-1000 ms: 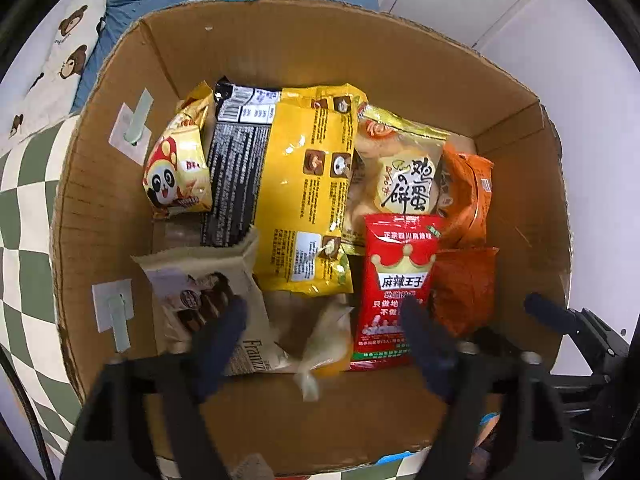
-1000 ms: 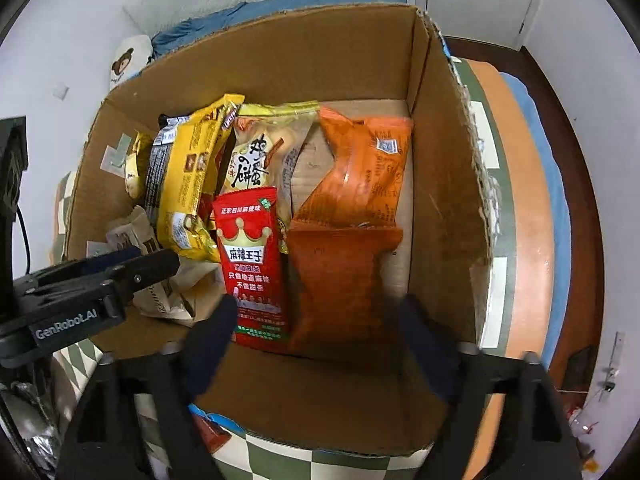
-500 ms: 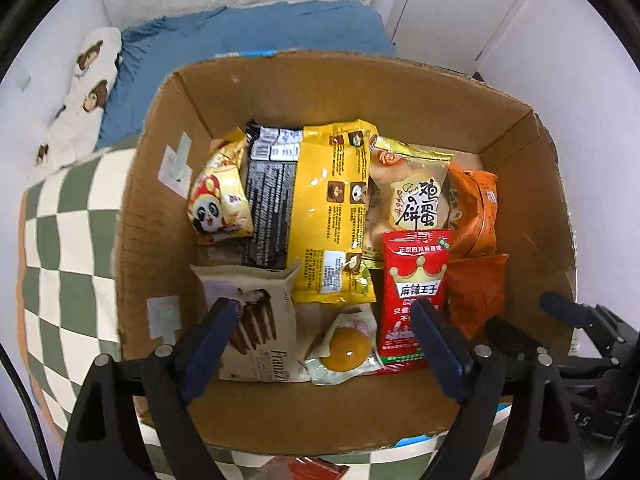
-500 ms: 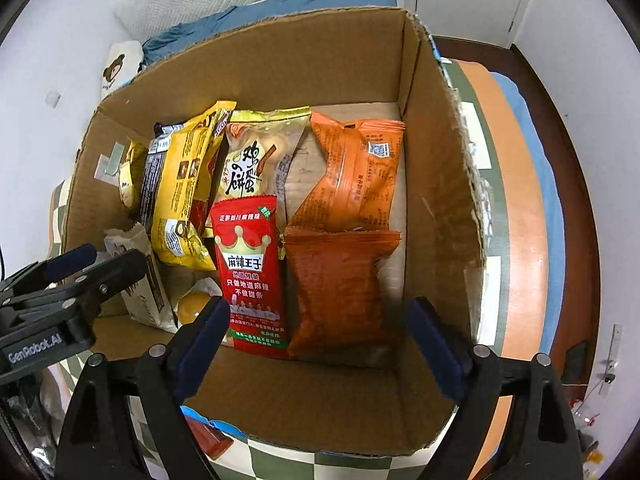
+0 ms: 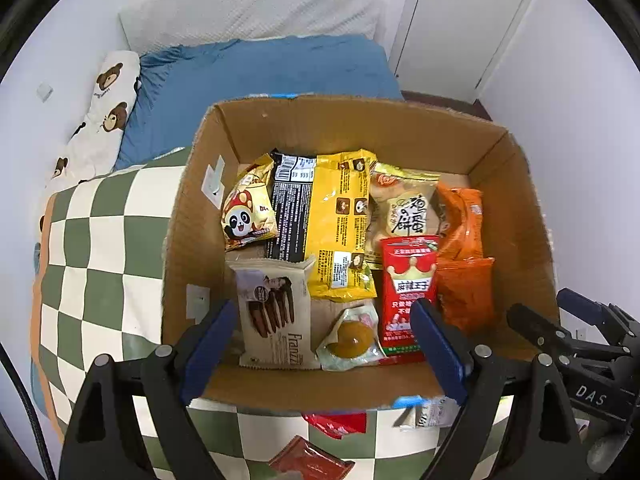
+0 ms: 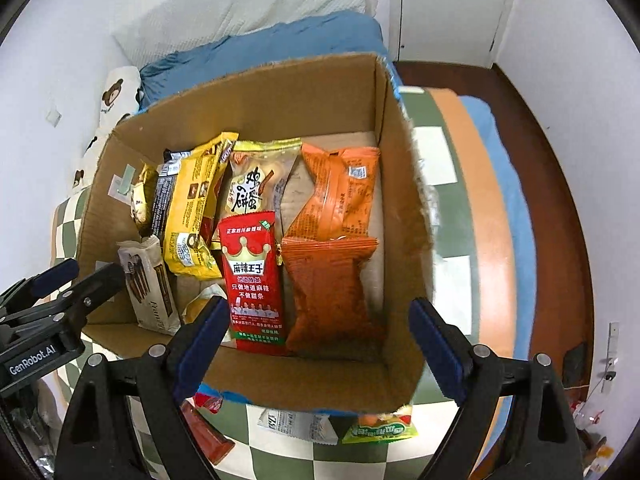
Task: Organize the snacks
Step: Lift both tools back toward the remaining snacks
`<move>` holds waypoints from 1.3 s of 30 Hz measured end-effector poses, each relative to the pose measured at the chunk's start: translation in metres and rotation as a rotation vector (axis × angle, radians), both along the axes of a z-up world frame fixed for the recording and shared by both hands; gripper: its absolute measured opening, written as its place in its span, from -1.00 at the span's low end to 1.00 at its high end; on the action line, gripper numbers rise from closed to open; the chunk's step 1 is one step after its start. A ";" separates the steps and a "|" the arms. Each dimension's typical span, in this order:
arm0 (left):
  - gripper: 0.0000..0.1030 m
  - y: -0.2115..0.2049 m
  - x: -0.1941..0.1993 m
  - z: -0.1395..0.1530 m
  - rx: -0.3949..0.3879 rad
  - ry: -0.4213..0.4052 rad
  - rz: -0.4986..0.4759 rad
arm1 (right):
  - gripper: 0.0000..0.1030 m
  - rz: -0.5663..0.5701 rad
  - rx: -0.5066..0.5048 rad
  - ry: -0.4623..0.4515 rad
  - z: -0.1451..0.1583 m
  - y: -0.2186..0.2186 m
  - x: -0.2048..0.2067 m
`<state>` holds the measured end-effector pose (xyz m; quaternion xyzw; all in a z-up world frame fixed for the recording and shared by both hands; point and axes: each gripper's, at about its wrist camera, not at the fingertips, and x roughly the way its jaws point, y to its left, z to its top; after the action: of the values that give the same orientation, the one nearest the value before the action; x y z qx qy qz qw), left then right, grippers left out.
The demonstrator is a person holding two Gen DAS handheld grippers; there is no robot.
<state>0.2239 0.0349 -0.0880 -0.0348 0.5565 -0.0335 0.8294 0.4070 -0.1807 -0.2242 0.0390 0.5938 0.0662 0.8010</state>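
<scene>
Checked quilt (image 5: 100, 240), blue sheet (image 5: 260, 68), bear-print pillow (image 5: 106, 108), white door (image 5: 460, 16)

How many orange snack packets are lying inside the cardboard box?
2, both along the box's right side: the bright orange packet toward the far wall, and the darker orange packet directly in front of it. Others may lie hidden underneath.

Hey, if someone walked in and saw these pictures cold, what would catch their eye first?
Probably the open cardboard box on the green checkered blanket, packed with bright snack bags. The red crown packet stands out near the front, between the big yellow bag and two orange packs along the right wall. Both claws, left and right, hang open above, holding nothing.
</scene>
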 end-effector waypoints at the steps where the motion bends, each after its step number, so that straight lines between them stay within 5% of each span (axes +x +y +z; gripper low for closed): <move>1: 0.73 0.000 -0.003 0.003 0.002 -0.010 0.000 | 0.80 -0.002 -0.004 -0.012 0.004 -0.001 -0.004; 27: 0.73 -0.001 -0.141 0.110 0.050 -0.349 -0.009 | 0.80 -0.012 -0.011 -0.361 0.131 -0.014 -0.153; 39: 0.73 0.003 -0.167 0.103 0.025 -0.327 0.002 | 0.80 -0.003 0.009 -0.411 0.155 -0.013 -0.190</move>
<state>0.0564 0.0383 0.0154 -0.0191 0.4145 -0.0312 0.9093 0.2172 -0.1937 -0.0697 0.0294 0.4175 0.0742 0.9052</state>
